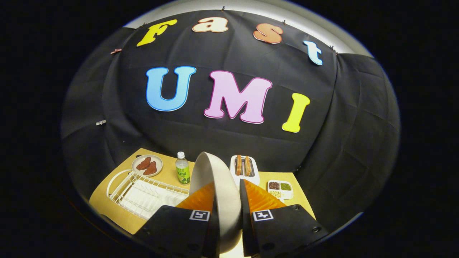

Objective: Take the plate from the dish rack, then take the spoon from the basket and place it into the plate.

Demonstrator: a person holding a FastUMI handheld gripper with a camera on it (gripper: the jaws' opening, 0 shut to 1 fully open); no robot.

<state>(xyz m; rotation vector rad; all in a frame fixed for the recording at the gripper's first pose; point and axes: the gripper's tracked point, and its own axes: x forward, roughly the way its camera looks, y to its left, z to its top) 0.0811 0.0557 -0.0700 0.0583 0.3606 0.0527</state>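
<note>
Pinching a pale, glossy plate (218,186) on edge, the orange fingers (200,197) clamp its rim.

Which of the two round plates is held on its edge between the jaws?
The plain beige plate, empty and upright, is clamped by the gripper. The other plate lies flat beyond the dish rack, carrying brown food.

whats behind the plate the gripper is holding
The gripper is shut on the plate, held on edge. Beyond it stand a toaster and a bottle. The table directly behind the plate is hidden.
</note>
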